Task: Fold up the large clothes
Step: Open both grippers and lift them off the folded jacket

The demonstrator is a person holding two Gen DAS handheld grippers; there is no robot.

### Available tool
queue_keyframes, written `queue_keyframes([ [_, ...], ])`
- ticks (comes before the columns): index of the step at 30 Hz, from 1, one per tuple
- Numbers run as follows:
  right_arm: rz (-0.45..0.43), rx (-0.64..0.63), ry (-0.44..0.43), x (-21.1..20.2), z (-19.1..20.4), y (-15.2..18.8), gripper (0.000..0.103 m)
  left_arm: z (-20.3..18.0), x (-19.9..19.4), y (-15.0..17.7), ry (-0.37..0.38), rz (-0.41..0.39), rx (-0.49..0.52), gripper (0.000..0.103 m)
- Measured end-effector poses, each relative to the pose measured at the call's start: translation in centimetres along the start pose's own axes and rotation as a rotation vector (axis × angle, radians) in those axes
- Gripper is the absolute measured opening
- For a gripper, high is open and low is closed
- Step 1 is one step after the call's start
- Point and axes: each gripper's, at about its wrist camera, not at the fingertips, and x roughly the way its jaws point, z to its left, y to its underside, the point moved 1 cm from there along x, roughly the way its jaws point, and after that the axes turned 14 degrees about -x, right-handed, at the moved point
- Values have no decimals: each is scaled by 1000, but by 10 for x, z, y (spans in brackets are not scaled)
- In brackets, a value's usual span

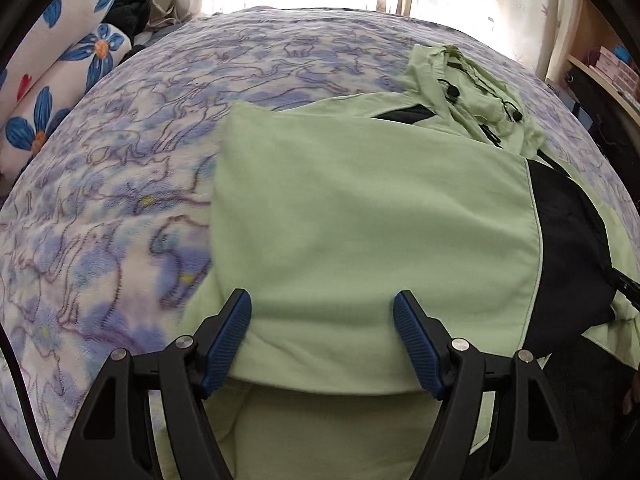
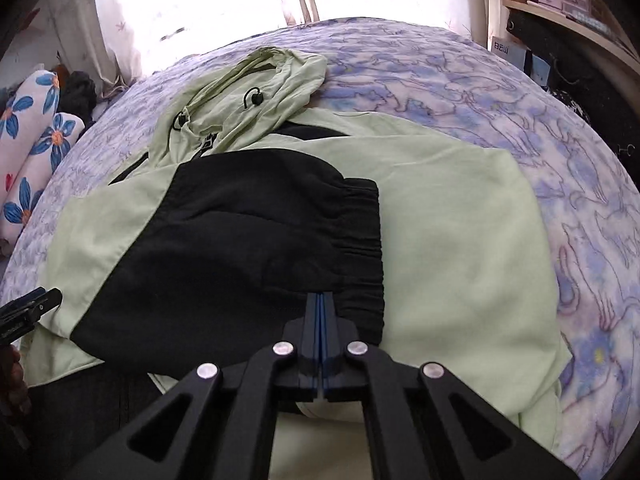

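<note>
- Jacket (image 1: 360, 220), pale green with black panels, lies spread on the bed (image 1: 132, 200), smooth thin cloth folded into a broad flat rectangle
- Hood (image 2: 256, 92) bunched at the far end, black cord toggles on it
- Black sleeve (image 2: 248, 240) with gathered elastic cuff laid across the green body
- Bed cover fleecy, blue-violet cat outlines
- Left tool (image 1: 322, 340) spread wide over the near green fold, holding nothing
- Right tool (image 2: 322, 312) pressed fully together at the cuff's near edge; whether cloth is pinched, cannot tell
- Floral pillows (image 1: 60, 60) far left
</note>
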Motion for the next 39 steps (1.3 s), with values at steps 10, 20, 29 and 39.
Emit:
queue_keyframes([
  [10,-26,-50,38,-20,30,-3,3,6,-18,3,20,-3,-33,73],
  [20,-100,-25,4,-67,38,-3,3,16,-64,15,55,-36,-60,73],
  [29,-178,-30,-4,-118,45,7,3,17,-121,31,81,-99,-45,73],
  [39,-223,-76,18,-161,55,29,3,9,-174,51,104,-156,-10,73],
])
